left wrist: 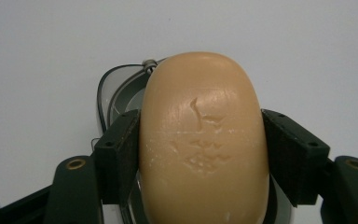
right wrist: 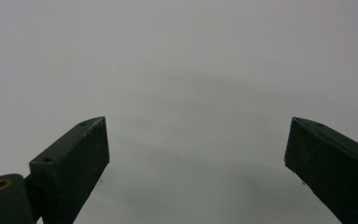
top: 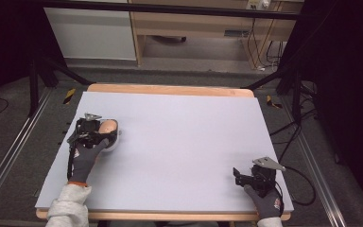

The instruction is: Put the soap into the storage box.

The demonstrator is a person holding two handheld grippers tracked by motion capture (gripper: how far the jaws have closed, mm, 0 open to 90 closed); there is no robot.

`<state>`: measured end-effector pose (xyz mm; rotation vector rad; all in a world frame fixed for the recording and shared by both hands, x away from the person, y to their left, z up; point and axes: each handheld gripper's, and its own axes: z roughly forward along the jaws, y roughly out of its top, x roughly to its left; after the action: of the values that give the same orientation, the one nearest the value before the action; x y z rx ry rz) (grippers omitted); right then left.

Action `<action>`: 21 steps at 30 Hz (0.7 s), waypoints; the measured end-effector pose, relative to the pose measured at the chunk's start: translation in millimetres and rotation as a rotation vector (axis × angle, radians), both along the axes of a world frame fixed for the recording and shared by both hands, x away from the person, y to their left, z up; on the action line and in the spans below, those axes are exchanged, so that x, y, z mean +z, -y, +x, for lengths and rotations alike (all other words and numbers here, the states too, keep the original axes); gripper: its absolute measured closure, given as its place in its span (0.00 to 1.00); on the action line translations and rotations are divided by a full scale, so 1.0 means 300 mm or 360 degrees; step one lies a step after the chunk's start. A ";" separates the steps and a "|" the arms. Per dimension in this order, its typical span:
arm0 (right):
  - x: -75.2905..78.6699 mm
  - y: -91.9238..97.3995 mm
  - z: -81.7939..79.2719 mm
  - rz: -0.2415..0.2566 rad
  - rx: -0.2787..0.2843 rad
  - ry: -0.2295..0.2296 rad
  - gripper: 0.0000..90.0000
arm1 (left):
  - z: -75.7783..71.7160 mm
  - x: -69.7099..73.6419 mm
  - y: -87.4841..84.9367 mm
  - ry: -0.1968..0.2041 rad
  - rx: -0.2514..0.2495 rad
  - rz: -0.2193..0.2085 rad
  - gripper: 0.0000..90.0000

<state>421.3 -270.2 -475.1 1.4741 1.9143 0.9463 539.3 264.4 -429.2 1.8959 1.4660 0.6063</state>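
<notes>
The bar of soap (left wrist: 203, 144), tan and rounded with a faint stamped mark on its face, sits clamped between the jaws of the left gripper (left wrist: 203, 154), one pad pressed against each long side. Beneath it, a clear soap dish (left wrist: 116, 91) with a dark rim peeks out at the far left of the bar. In the high view the soap (top: 108, 126) is at the left side of the worktop (top: 184, 142), over the pale dish (top: 113, 143), with the left gripper (top: 101, 130) around it and the gloved left hand (top: 86, 156) behind. Whether the bar rests in the dish or is raised just above it cannot be told. The right gripper (top: 238, 176) lies near the worktop's right front corner, well apart from the soap, its jaws spread wide and holding nothing (right wrist: 196, 158).

The step in hand appears to be the grasp of the soap at the dish. The next move calls for a steady grip, since a smooth bar could slip, and a straight lift or lowering that leaves the dish in place.
</notes>
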 end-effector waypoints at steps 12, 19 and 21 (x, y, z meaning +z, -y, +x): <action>0.000 0.000 0.000 -0.0006 -0.0010 0.0007 0.07 | -0.012 -0.002 0.017 0.0017 -0.0011 0.0015 0.34; 0.000 -0.001 0.000 -0.0007 -0.0009 0.0005 0.07 | -0.022 0.005 0.012 0.0038 -0.0011 0.0011 0.32; 0.001 0.000 -0.001 -0.0003 -0.0010 0.0006 0.07 | -0.026 0.010 0.012 0.0049 -0.0018 -0.0001 0.33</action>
<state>421.1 -270.2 -474.9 1.4754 1.9060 0.9432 531.4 260.8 -426.3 1.8848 1.4348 0.6269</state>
